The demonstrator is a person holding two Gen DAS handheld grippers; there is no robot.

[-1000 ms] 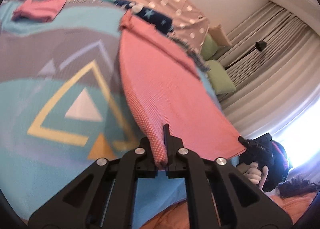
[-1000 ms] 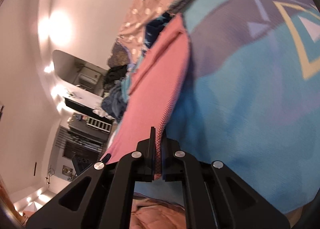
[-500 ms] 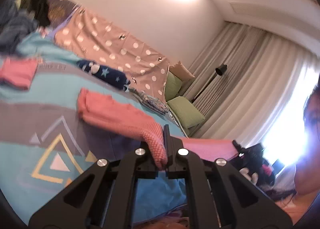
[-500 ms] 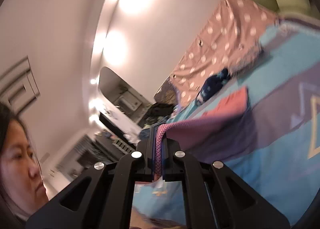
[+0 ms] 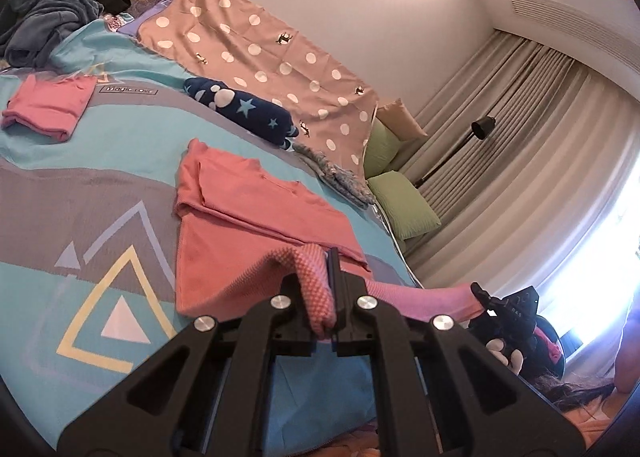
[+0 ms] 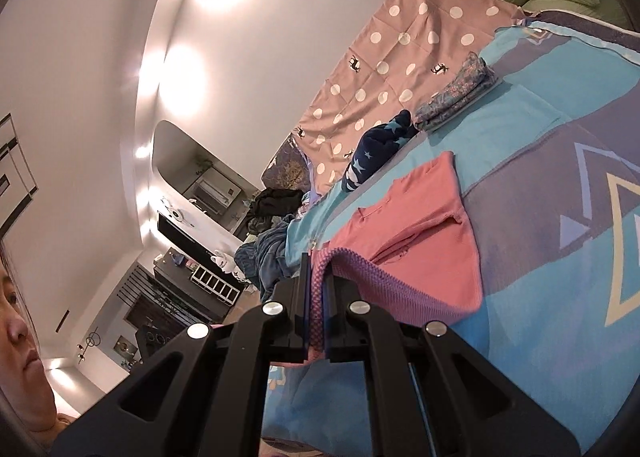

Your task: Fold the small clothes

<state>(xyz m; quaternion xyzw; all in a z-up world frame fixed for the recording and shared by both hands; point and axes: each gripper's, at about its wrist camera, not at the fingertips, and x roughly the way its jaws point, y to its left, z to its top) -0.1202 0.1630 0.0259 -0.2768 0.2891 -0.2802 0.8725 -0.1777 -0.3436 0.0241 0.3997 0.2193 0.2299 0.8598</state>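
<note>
Left gripper [image 5: 330, 289] pinched tight on the near hem of the pink top [image 5: 256, 225], knit fabric bunched between the pressed-together jaws. Right gripper [image 6: 316, 297] clamped just the same on the other near corner [image 6: 424, 241], hem lifted clear of the bedspread [image 5: 80, 185]. Between the two, near edge stretched into a raised ridge; far half of the garment flat on the turquoise-and-grey cover, collar end pointing toward the polka-dot sheet [image 5: 256, 37]. Sleeve folded in along one long side, edge lying straight.

Plenty of bare cover beside the top on the triangle-print side. Beyond the collar, less room: navy star-print garment [image 5: 244, 109] near the far edge, small floral folded piece [image 6: 456, 93] just past it. Folded pink item [image 5: 44, 109] well apart toward the far corner, blue-grey heap of clothes [image 5: 40, 21] behind it. Green pillows [image 5: 404, 201] at the bed's end by the curtains [image 5: 520, 161]. Other gripper [image 5: 504, 313] in a hand, low in the left view, at the far end of the raised hem.
</note>
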